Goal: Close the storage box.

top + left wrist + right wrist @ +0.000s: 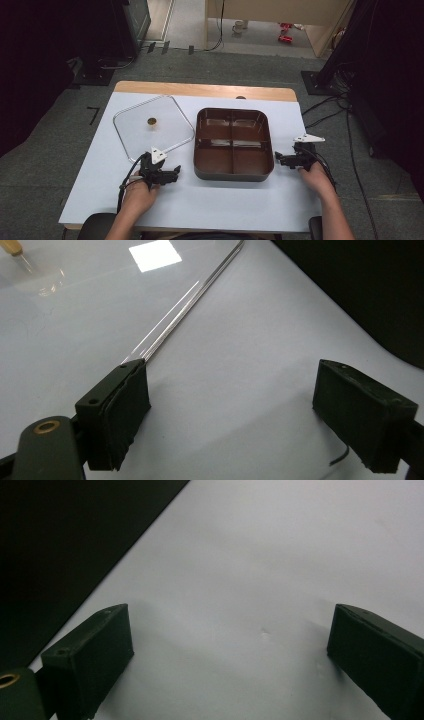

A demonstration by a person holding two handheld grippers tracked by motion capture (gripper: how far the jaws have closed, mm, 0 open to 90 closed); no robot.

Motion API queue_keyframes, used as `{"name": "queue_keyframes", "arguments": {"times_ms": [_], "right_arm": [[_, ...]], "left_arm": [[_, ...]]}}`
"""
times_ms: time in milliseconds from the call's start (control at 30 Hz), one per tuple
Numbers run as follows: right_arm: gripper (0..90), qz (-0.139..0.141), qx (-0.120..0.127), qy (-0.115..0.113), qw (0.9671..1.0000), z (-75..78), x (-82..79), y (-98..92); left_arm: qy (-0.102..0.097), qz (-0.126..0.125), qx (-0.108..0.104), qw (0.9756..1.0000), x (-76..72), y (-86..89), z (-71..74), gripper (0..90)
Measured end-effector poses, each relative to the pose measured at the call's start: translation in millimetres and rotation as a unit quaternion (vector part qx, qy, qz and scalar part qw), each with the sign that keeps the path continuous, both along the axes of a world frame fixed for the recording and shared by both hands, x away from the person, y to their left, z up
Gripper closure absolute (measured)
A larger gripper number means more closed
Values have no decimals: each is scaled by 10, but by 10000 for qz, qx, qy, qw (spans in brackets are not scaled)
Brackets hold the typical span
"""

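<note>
The clear, square glass lid with rounded corners and a small wooden knob [153,128] lies flat on the white table top [210,200], just left of the dark brown four-compartment tray [233,143], and looks to be the thing in hand: it probably belongs on that tray. The left gripper [169,174] sits at the lid's near corner with its jaws spread wide and nothing between them; in the left gripper view one pad [121,410] rests right at the lid's thin rim [185,307] while the other stands well off over bare table. To do this well, I would judge the sound grip is on the wooden knob [151,121] rather than the slick glass edge, which offers little bite and could slide or tip. Come in from above, centre the knob between the pads, close firmly, and lift level. The right gripper [280,159] lies beside the tray's right wall, jaws likewise wide apart and empty, well placed to steady the tray while the lid is lowered squarely, corners matched to corners.
</note>
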State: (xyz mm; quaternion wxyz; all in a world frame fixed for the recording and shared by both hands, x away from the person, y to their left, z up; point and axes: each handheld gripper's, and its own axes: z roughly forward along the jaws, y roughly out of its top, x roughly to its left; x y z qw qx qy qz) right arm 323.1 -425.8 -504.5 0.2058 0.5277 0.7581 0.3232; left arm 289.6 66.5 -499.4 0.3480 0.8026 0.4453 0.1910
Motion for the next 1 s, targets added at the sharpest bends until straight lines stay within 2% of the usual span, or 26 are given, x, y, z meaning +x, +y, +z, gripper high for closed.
{"name": "queue_keyframes", "arguments": {"times_ms": [1000], "right_arm": [[37, -5, -2, 4, 10000, 0, 1, 3]], "left_arm": [[-25, 10, 5, 10000, -6, -5, -2, 147]]}}
